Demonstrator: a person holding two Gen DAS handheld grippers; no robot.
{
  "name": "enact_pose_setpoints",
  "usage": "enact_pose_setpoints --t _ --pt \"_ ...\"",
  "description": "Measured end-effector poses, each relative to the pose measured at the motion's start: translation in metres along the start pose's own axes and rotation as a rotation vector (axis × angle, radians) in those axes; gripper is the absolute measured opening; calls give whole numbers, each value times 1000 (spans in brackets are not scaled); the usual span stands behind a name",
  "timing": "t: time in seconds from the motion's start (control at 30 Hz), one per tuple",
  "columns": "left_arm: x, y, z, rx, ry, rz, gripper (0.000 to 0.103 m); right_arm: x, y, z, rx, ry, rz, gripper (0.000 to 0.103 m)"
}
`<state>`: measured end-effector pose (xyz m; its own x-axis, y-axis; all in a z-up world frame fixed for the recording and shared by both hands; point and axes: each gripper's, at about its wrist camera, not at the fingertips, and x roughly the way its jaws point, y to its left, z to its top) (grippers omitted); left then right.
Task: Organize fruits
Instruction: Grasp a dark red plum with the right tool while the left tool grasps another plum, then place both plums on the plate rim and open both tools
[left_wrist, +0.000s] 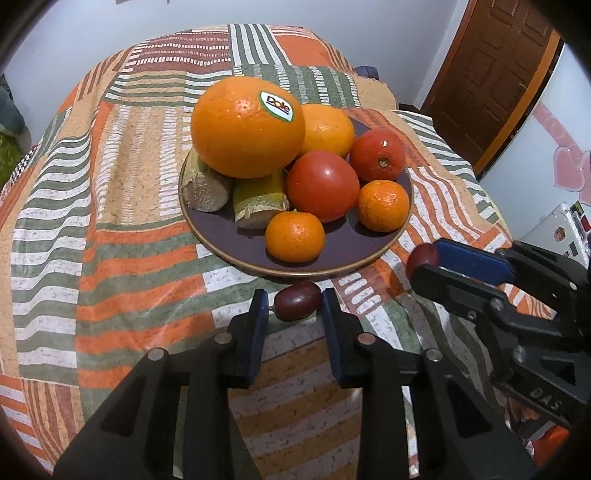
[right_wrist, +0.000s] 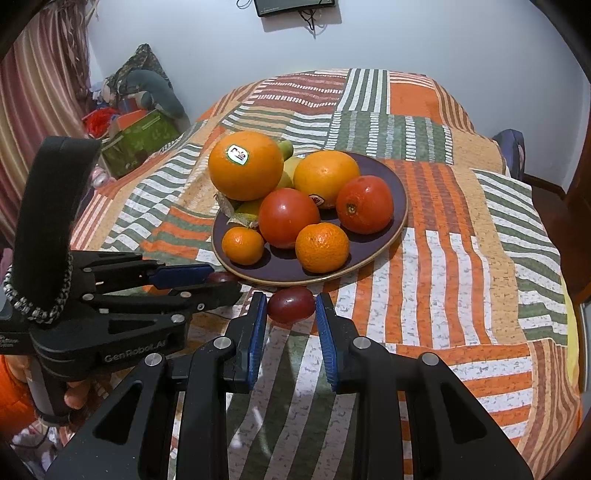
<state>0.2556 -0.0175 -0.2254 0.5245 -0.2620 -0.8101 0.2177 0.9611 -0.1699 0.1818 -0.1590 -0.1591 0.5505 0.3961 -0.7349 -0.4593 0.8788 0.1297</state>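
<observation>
A dark purple plate on the patchwork bedspread holds two large oranges, two red tomatoes, two mandarins and kiwis. My left gripper is shut on a dark red grape just in front of the plate's near rim; it also shows in the right wrist view. My right gripper is shut on a second dark red grape, beside the left one; in the left wrist view it holds that grape at right.
The striped orange, green and white bedspread covers the whole surface. A brown wooden door stands at the back right. Boxes and clutter sit beyond the bed's left edge by a curtain.
</observation>
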Motion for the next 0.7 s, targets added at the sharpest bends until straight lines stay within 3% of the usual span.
enact_pose_setpoints --t 0.37,0.7 --pt "-34 23 16 -26 -85 15 29 12 10 13 -20 -9 3 25" --pt "-11 33 28 -56 -66 18 29 30 18 17 -46 27 8 25"
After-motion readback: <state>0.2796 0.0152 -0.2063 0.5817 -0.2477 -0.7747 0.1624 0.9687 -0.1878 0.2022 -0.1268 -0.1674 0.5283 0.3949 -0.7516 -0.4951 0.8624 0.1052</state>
